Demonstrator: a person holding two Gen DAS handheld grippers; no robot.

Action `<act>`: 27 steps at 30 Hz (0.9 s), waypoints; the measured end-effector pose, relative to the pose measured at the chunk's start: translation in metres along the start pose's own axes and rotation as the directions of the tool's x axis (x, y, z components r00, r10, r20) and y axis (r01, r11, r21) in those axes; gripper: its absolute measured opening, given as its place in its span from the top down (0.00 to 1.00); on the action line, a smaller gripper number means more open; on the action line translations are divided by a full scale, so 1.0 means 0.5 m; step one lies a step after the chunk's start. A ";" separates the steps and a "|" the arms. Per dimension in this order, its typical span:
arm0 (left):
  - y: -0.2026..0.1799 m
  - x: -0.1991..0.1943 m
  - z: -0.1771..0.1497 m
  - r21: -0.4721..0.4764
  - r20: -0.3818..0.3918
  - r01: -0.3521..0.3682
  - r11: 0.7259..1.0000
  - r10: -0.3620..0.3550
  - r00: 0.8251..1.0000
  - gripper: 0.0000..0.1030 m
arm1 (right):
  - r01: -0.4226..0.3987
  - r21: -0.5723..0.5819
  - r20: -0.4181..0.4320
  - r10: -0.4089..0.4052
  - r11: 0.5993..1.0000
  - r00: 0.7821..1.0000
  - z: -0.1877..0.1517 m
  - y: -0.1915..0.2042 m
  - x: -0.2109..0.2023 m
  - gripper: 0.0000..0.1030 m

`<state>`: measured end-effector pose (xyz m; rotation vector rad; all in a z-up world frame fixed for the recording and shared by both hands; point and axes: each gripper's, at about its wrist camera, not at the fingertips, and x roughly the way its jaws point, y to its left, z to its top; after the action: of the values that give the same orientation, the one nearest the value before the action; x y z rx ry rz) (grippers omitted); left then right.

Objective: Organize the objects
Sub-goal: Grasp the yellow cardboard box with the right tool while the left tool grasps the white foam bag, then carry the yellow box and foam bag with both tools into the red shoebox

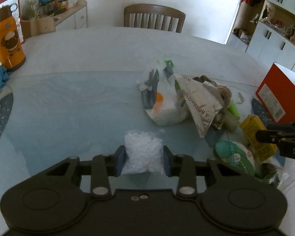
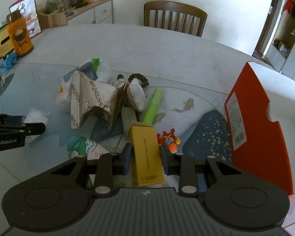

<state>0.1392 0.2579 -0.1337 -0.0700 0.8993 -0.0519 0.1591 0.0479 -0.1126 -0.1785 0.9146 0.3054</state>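
- Left wrist view. The left gripper [image 1: 144, 160] is clenched on a small clear bag of white granules [image 1: 142, 153], pads pressing its two sides. The bag sits low over the glass tabletop [image 1: 68, 108], on the near side of the silver foil pouch [image 1: 199, 106], apart from it.
- Handling, as a judgement: the bag looks light, soft and shifting, its film slippery; a mid-body pinch as shown seems apt, and a hard squeeze might split it.
- Surroundings: a white plastic bag [image 1: 165, 102] leans against the pouch's far-left side. A green-printed packet [image 1: 235, 157] lies on the pouch's near-right side, and the right gripper's fingers [image 1: 265, 135] enter beyond it. An orange flask [image 1: 7, 39] stands well apart, far left of the pouch.
- Right wrist view. The right gripper [image 2: 146, 160] grasps a yellow carton [image 2: 146, 157] by its long sides, just on the near side of the pouch [image 2: 92, 102], at the heap's near edge.
- Handling, as a judgement: thin card, light and stiff, yet crushable; hold across the flat faces.
- Obstacles: a green tube [image 2: 153, 106] and a grey block [image 2: 129, 118] lie right of the pouch, close to the carton's far end, and a small red crab toy [image 2: 170, 139] sits beside its right side. A red box [image 2: 253, 122] stands open well to the right of the pouch, perhaps the receptacle.
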 end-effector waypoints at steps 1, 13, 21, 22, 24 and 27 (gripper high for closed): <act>-0.001 -0.004 0.004 0.001 -0.001 0.001 1.000 -0.001 1.000 0.65 | 0.002 0.006 0.003 -0.002 1.000 1.000 0.001 -0.001 -0.006 0.71; -0.054 -0.075 0.061 -0.012 0.044 0.081 0.997 -0.080 0.996 0.65 | -0.005 0.082 0.069 -0.001 0.997 0.998 0.023 -0.036 -0.130 0.70; -0.152 -0.110 0.095 0.037 0.064 0.140 0.989 -0.143 0.988 0.65 | 0.005 0.133 0.112 -0.020 0.991 0.993 0.034 -0.100 -0.200 0.70; -0.166 -0.112 0.097 0.041 0.066 0.144 0.989 -0.147 0.987 0.65 | 0.003 0.139 0.117 -0.020 0.990 0.993 0.035 -0.112 -0.207 0.70; -0.198 -0.117 0.103 0.055 0.072 0.150 0.987 -0.154 0.986 0.65 | -0.007 0.143 0.129 -0.012 0.990 0.992 0.036 -0.134 -0.218 0.70; -0.247 -0.122 0.111 0.066 0.081 0.148 0.987 -0.153 0.985 0.65 | -0.020 0.138 0.147 -0.001 0.990 0.989 0.032 -0.173 -0.233 0.70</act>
<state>0.1429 0.1418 -0.0416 -0.0841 0.8051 -0.2154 0.1335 -0.0504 -0.0079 -0.0230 0.7876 0.2590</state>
